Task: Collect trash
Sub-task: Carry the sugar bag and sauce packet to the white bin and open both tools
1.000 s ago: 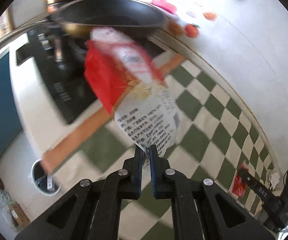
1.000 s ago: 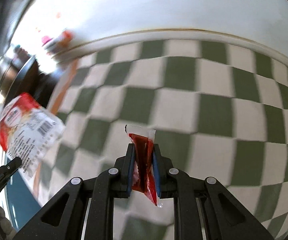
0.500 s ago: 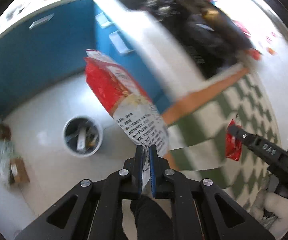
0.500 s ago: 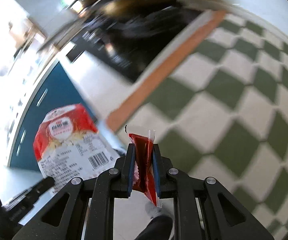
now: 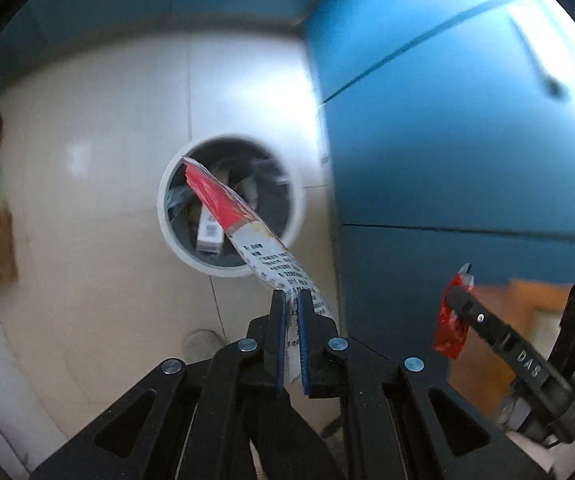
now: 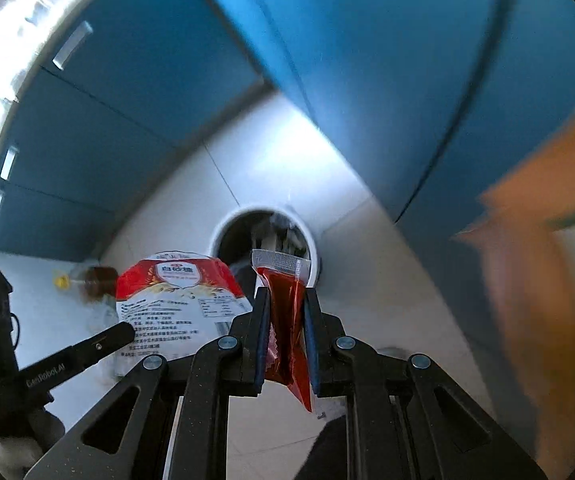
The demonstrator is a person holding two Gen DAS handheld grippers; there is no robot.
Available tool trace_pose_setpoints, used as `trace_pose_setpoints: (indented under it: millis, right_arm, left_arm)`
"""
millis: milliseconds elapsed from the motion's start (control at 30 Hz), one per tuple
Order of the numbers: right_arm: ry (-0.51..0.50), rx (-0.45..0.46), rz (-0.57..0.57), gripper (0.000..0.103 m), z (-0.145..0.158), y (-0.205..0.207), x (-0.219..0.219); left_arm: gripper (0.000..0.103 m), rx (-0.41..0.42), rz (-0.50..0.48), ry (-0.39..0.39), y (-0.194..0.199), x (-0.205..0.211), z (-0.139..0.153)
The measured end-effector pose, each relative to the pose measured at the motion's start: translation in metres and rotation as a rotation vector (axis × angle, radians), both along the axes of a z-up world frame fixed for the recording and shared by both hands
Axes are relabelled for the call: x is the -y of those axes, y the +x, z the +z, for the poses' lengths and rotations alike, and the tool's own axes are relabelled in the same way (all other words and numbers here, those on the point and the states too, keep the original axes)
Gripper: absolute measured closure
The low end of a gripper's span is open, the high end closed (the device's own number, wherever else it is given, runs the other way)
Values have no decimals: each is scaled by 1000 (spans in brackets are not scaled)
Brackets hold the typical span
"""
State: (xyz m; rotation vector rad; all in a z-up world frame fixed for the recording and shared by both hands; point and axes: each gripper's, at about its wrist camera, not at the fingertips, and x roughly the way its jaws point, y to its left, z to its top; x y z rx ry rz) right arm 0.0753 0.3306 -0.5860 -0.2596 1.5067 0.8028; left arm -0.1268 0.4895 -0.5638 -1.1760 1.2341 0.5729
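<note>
Evidently both are light, limp and crinkly: the left gripper (image 5: 292,300) pinches the sugar bag (image 5: 243,220) at its edge, the right gripper (image 6: 285,300) clamps the sauce sachet (image 6: 285,300) mid-body.

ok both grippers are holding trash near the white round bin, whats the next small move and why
Probably bring both a little further over the white round bin before letting go. The left gripper pinches the red and white printed bag, whose far end lines up with the opening, and the right gripper clamps the red sauce sachet on the near side of the rim.
</note>
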Motion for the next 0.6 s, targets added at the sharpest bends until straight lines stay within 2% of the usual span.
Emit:
trace_pose_setpoints:
  millis: [33, 67, 167, 267, 400, 533, 567, 600]
  right_arm:
    - [-12, -15, 7, 87, -27, -2, -9]
    - [-21, -38, 19, 87, -55, -2, -19]
    - [-47, -83, 56, 87, -130, -5, -45]
    - [-69, -97, 96, 87, -176, -2, -62]
    - [-80, -115, 161, 87, -211, 1, -82]
    - [-84, -152, 227, 86, -228, 0, -106]
    - [-89, -152, 244, 84, -231, -2, -111]
    - [-100, -150, 264, 84, -234, -4, -117]
  left_arm:
    - [100, -7, 14, -21, -2, -5, -21]
    - [100, -12, 44, -55, -4, -13, -56]
    - [100, -16, 97, -110, -4, -25, -119]
    - [100, -16, 141, -143, -3, -31, -162]
    - [98, -42, 151, -150, 1, -38, -194]
    - [94, -104, 168, -121, -6, -43, -199]
    - [89, -126, 176, -112, -9, -45, -199]
    - [74, -137, 185, -106, -13, -46, -198]
